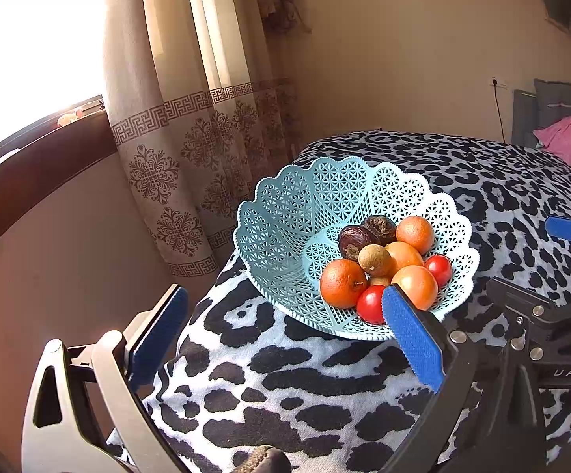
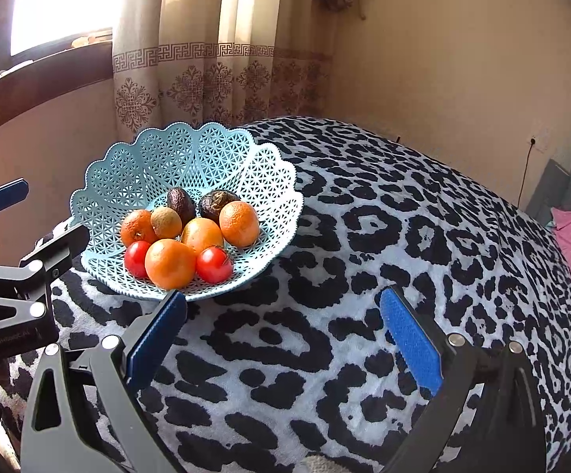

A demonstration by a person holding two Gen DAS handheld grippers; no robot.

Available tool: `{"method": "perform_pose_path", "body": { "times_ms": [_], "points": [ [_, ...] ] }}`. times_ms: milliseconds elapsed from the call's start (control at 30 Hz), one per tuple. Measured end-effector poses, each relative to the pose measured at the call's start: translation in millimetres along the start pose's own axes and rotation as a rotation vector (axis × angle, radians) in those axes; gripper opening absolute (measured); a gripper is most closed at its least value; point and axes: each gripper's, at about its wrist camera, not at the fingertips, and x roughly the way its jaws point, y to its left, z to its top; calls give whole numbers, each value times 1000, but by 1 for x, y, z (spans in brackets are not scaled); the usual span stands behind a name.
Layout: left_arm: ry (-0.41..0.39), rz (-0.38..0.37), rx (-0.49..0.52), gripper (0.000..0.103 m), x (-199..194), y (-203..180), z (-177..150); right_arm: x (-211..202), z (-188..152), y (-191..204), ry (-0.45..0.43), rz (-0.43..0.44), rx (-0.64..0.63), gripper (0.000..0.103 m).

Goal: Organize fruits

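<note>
Fruit lies heaped in a pale blue lattice basket [image 2: 135,181] with a scalloped rim, which sits on a bed covered by a black-and-white leopard-print blanket [image 2: 384,236], toward the bed's corner nearest the patterned curtain [image 2: 206,71] and the window. Inside, on the basket's near side, are four oranges [image 2: 170,263], two red tomatoes [image 2: 213,264], a small brown round fruit [image 2: 166,222] and two dark wrinkled fruits [image 2: 181,203] at the back, all touching one another. The left gripper [image 1: 285,325] hangs over the bed's edge just beside the basket, its jaws spread wide and holding nothing; its right blue pad overlaps the basket's near rim in the left wrist view. The right gripper [image 2: 283,325] is over the blanket, near the basket, jaws likewise spread wide and empty.
</note>
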Motion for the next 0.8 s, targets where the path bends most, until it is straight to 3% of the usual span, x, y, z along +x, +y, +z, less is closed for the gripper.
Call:
{"method": "perform_pose_path", "body": {
  "times_ms": [800],
  "points": [
    [4, 4, 4, 100, 3, 1, -1, 4, 1, 7, 3, -39, -42, 98]
  ]
}}
